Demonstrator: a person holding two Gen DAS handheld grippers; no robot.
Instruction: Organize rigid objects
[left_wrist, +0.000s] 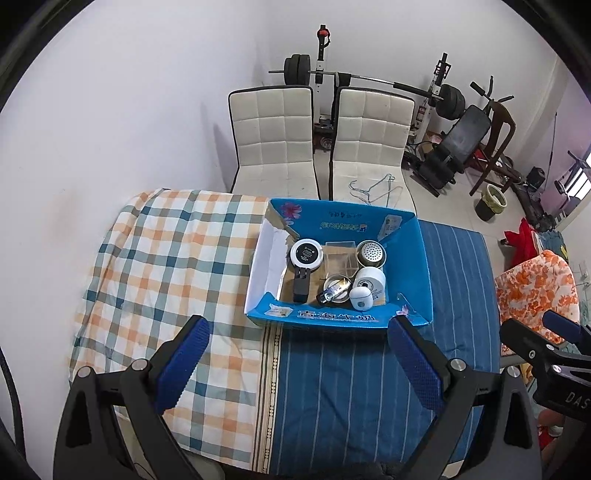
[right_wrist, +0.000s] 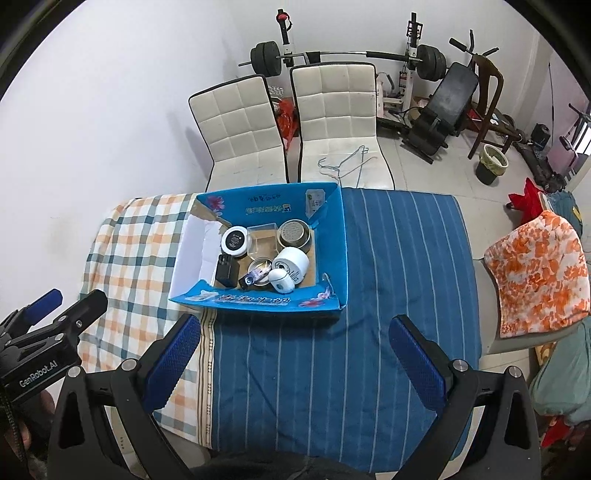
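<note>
Two handheld tools hover above the near edge of a cloth-covered tabletop (left_wrist: 332, 387). The left tool (left_wrist: 299, 354) is spread wide, holding nothing; the right tool (right_wrist: 295, 350) is also spread wide and empty. A blue cardboard box (left_wrist: 417, 258) sits toward the tabletop's far edge. Inside it lie a round white-rimmed case (left_wrist: 306, 253), clear plastic box (left_wrist: 340, 258), perforated steel bowl (left_wrist: 371, 253), white cylinder (left_wrist: 369, 280), black adapter (left_wrist: 301, 286) and small white egg-shaped device (left_wrist: 360, 297).
</note>
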